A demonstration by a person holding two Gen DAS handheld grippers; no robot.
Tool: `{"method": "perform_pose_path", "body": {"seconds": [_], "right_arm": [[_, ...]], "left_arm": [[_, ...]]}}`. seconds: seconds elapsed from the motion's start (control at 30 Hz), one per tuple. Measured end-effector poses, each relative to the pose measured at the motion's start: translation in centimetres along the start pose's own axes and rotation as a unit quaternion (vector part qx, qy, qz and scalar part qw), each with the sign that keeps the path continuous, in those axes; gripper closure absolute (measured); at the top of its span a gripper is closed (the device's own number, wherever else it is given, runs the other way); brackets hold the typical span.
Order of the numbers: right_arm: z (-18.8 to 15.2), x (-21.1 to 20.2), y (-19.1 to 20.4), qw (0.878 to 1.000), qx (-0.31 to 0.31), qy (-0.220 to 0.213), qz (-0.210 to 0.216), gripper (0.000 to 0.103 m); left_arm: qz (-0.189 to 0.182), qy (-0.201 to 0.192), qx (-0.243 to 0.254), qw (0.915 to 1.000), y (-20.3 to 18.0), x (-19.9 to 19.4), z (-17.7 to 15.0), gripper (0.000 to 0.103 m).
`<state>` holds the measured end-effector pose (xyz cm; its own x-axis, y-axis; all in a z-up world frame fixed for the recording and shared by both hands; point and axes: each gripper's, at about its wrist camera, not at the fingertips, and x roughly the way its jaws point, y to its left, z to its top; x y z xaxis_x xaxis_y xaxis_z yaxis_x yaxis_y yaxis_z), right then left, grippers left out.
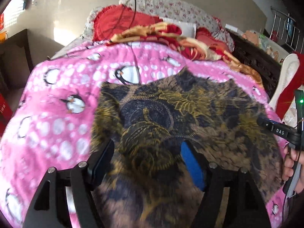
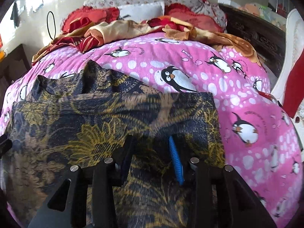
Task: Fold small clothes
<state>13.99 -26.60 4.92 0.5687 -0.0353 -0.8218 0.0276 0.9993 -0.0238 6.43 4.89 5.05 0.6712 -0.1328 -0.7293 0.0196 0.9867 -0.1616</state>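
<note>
Pink fleece printed with penguins and white spots covers the bed as a blanket (image 2: 237,87), filling most of both views. At its far end lies a heap of red and gold bedding (image 1: 167,32), with a floral pillow (image 1: 171,7) behind it against the pale wall, and a dark carved wooden frame (image 1: 252,57) runs along the right side. Spread on the blanket, near the cameras, is the garment (image 1: 171,114), a dark blue and brown cloth with a yellow leaf pattern; its far edge is raised into a fold in the right wrist view, and its cut is hard to tell. The left gripper (image 1: 147,152) hangs over the garment's near left part, its black fingers spread wide apart with cloth showing between them, gripping nothing. The right gripper (image 2: 151,148) sits over the garment's near right part, fingers also apart, though cloth drapes over the tips, so whether any is caught is unclear.
</note>
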Motion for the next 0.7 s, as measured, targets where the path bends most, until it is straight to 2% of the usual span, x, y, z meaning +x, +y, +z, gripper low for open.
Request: {"method": "perform_pose_path", "body": {"seconds": [0.03, 0.13, 0.2, 0.27, 0.33, 0.37, 0.4, 0.43, 0.47, 0.57, 0.63, 0.7], "right_arm": [[-0.2, -1.6, 0.3, 1.000, -0.001, -0.010, 0.003, 0.056], [-1.7, -6.7, 1.9, 0.997, -0.030, -0.051, 0.051, 0.056], [-3.9, -9.2, 3.1, 0.994, -0.050, -0.055, 0.074, 0.053], [-6.3, -9.8, 4.0, 0.993, -0.056, -0.047, 0.093, 0.051], [-8.8, -8.8, 4.8, 0.993, -0.059, -0.028, 0.098, 0.051], [-10.1, -7.4, 5.2, 0.994, -0.068, -0.009, 0.086, 0.051], [-11.2, -5.8, 5.5, 0.995, -0.075, 0.015, 0.067, 0.051], [-12.0, -5.5, 5.7, 0.995, -0.082, -0.005, 0.063, 0.050], [-12.2, -5.9, 5.6, 0.994, -0.085, -0.023, 0.061, 0.048], [-12.0, -6.4, 5.2, 0.994, -0.083, -0.020, 0.073, 0.048], [-12.2, -6.5, 4.4, 0.993, -0.064, -0.029, 0.095, 0.048], [-12.7, -6.5, 3.7, 0.991, -0.051, -0.042, 0.112, 0.047]], "left_arm": [[-0.010, -0.009, 0.000, 0.9999, -0.1, -1.4, -0.4, 0.027], [-0.042, -0.019, 0.015, 0.9988, -1.1, -4.5, -2.0, 0.027], [-0.075, 0.001, 0.013, 0.9971, -2.2, -5.1, -3.7, 0.027], [-0.100, 0.036, 0.009, 0.9943, -3.5, -3.9, -5.1, 0.027], [-0.076, 0.083, 0.033, 0.9931, -5.1, -1.1, -6.8, 0.028], [-0.061, 0.084, 0.054, 0.9932, -5.7, -0.5, -7.3, 0.027], [-0.044, 0.067, 0.088, 0.9928, -6.6, -0.7, -7.6, 0.025], [-0.038, 0.073, 0.097, 0.9919, -6.8, -0.8, -7.7, 0.025], [-0.043, 0.076, 0.087, 0.9924, -6.5, -1.5, -7.5, 0.025], [-0.070, 0.066, 0.018, 0.9952, -3.4, -4.7, -7.7, 0.025], [-0.079, 0.038, -0.026, 0.9958, -0.4, -7.9, -9.0, 0.020], [-0.092, 0.031, -0.062, 0.9934, 2.0, -9.7, -10.4, 0.016]]}}
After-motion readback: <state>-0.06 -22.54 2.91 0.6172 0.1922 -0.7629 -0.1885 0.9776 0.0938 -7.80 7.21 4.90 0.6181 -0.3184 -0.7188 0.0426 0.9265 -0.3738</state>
